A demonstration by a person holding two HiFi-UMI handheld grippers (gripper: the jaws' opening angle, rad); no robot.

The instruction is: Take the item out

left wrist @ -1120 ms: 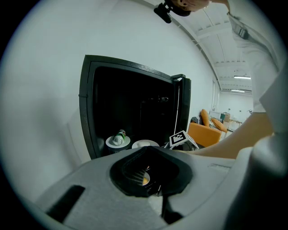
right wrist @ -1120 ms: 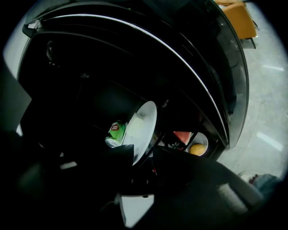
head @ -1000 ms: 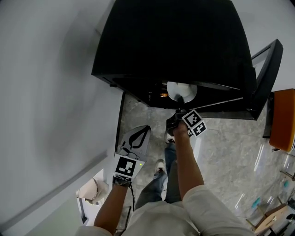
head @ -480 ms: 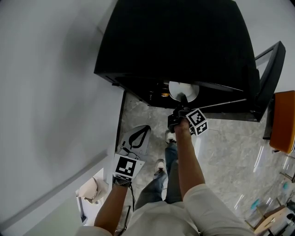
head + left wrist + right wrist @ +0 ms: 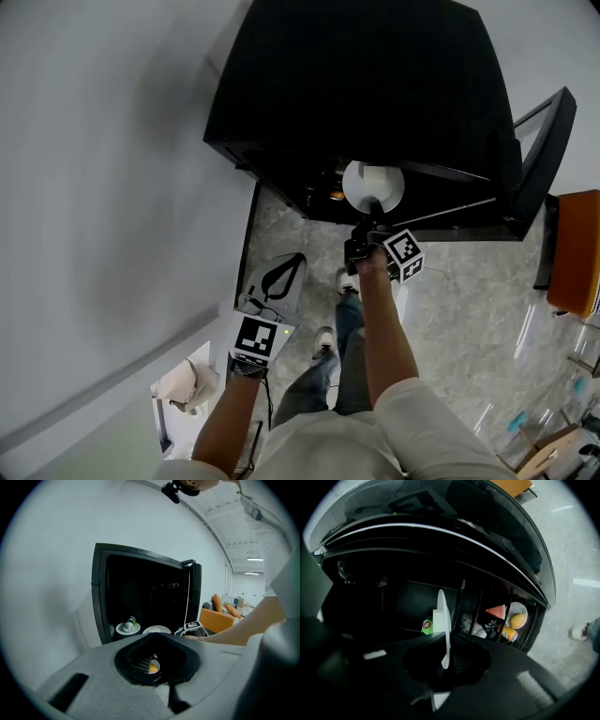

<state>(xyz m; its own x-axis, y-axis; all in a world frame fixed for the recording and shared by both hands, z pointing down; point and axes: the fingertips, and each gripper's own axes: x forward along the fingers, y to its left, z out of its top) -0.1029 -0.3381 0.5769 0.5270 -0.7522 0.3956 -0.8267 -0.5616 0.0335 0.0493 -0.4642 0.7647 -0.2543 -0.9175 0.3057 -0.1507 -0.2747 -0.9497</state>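
Nearest me, my left gripper [image 5: 158, 663] hangs low, its fingers closed on nothing. Ahead, the right gripper [image 5: 443, 660] has its fingers pinched on the rim of the round white plate [image 5: 373, 185], which carries a pale block [image 5: 437, 619] at the mouth of the tall black cabinet [image 5: 366, 84]. I'd draw straight back and keep the plate level so the block can't slide.
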